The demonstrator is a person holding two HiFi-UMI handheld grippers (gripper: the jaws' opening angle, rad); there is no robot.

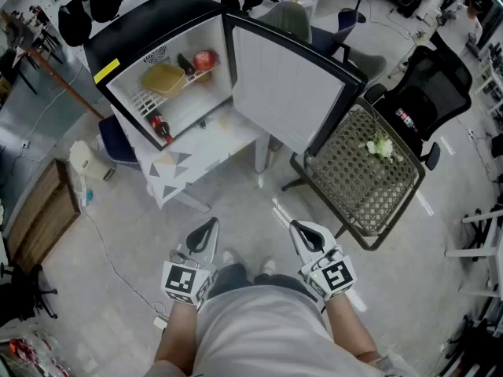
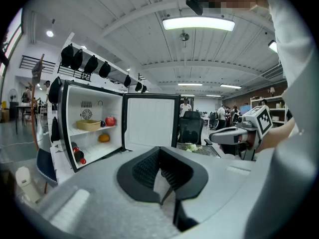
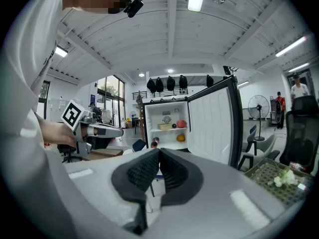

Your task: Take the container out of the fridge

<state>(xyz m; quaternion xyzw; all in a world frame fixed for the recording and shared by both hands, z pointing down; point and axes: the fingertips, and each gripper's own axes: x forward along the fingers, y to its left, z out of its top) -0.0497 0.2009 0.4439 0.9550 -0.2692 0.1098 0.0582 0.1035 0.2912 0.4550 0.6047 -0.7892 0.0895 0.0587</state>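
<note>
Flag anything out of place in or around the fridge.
The bottle lies on its side at the fridge's lower front edge, cap outward, where it might roll out. The door stands wide open. Nothing looks spilled.

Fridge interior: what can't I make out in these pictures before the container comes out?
Yellow container: whether it holds anything, too small in every view.
Dark item beside the red fruit: too small to identify.
Orange thing lower down: hidden in the head view by the upper shelf.
Bottle label: too small.
</note>
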